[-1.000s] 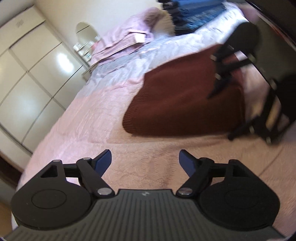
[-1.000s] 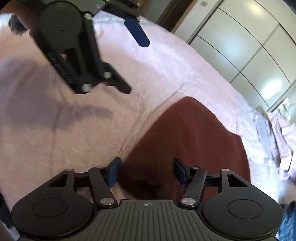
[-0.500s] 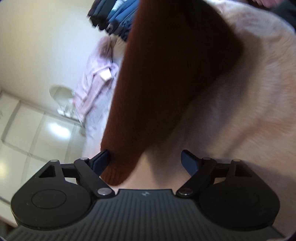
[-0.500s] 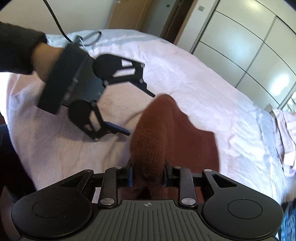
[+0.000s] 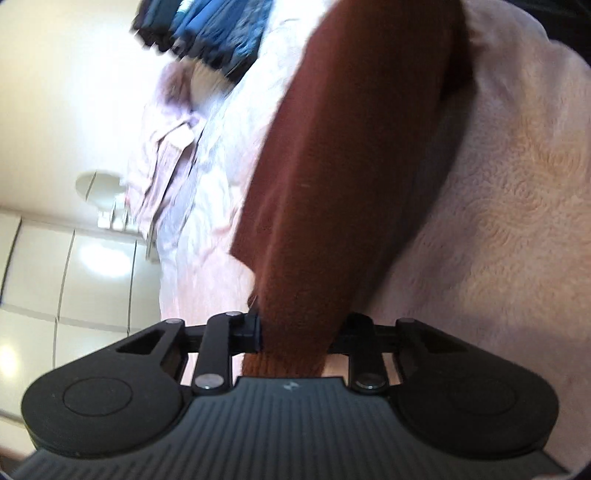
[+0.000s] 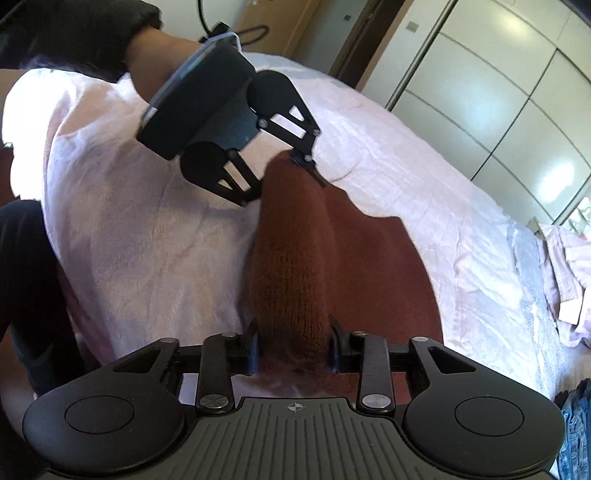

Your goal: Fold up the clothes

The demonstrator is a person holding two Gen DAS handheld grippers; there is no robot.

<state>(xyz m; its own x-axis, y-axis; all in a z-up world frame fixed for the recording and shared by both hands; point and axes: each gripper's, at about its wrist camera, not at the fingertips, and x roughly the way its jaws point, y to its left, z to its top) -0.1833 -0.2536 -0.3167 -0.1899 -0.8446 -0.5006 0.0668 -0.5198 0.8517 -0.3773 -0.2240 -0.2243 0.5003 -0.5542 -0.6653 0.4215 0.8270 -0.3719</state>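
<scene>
A dark red-brown knit garment (image 6: 295, 266) lies on the pink bedspread (image 6: 147, 251), with its near edge lifted into a taut ridge between both grippers. My right gripper (image 6: 293, 347) is shut on one end of that edge. My left gripper (image 5: 295, 332) is shut on the other end; it also shows in the right wrist view (image 6: 295, 162), held by a hand at the ridge's far end. In the left wrist view the garment (image 5: 351, 166) stretches away from the jaws up toward the top.
Folded pink clothes (image 5: 166, 147) and a stack of blue garments (image 5: 210, 33) lie at the far end of the bed. White wardrobe doors (image 6: 498, 110) stand beside the bed. A dark-clothed person's leg (image 6: 29, 295) is at the bed's left edge.
My left gripper swung over to the garment's edge and shut on it. My right gripper shut on the other end earlier, and the edge now rises off the bed between them.
</scene>
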